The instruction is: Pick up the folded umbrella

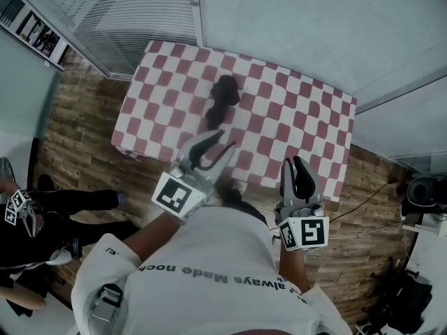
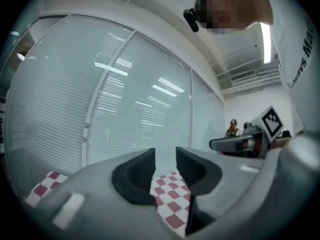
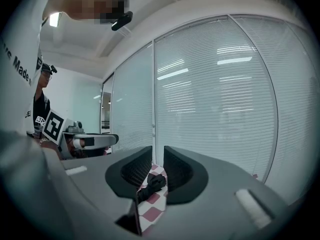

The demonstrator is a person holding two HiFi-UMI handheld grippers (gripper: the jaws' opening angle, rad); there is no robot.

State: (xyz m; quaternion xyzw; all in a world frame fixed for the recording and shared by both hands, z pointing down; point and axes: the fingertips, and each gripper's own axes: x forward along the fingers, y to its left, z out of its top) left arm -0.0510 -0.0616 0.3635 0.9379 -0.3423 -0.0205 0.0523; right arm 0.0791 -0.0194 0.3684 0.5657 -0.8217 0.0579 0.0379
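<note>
I'm on the approach: left tongs (image 1: 223,141) and right tongs (image 1: 293,163) are nearly closed and empty, the umbrella (image 1: 223,98) lies mid-desk (image 1: 297,117) at twelve o'clock from the left tongs, so next I'd open and reach in.

A bench (image 1: 293,117) in red-and-white checked cloth sits in a corner of blind-covered glass walls (image 1: 293,26). The walls close off its far edge and stand near its right end. A folded umbrella (image 1: 222,98) lies near the middle, with bare cloth all round it. The left hand-held gripper (image 1: 227,139) and right hand-held gripper (image 1: 293,162) hang over the open near edge, apart from each other. Wooden floor (image 1: 77,131) lies open to the left, where another person (image 1: 42,218) is farther off.
</note>
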